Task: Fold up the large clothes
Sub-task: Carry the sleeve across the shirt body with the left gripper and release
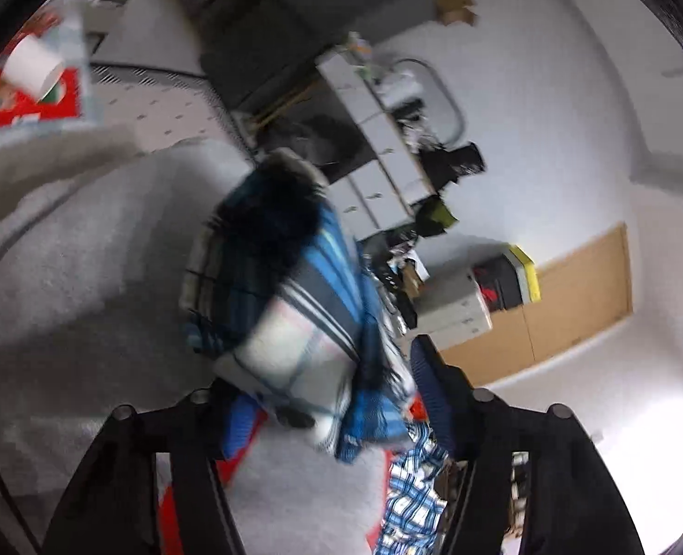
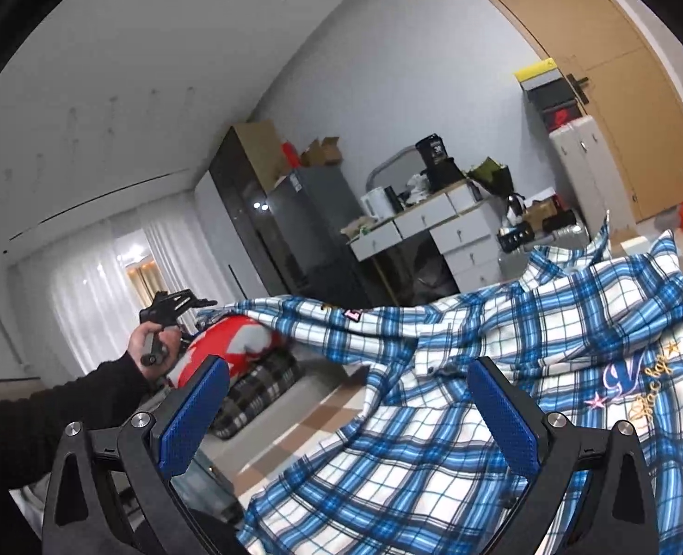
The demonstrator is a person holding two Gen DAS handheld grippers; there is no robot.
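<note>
A blue plaid shirt [image 2: 480, 370] lies spread out, its far corner bunched and clamped between the left gripper's [image 1: 336, 411] jaws. The right gripper [image 2: 348, 411] hovers released above the shirt's middle, pads apart.

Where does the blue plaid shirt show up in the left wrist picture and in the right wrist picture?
Left wrist view: the blue plaid shirt fills the centre, blurred, bunched up right in front of the left hand-held gripper.
Right wrist view: the shirt spreads across the lower right, beyond the open right hand-held gripper.
Shared landmark: the white drawer desk against the wall.
</note>
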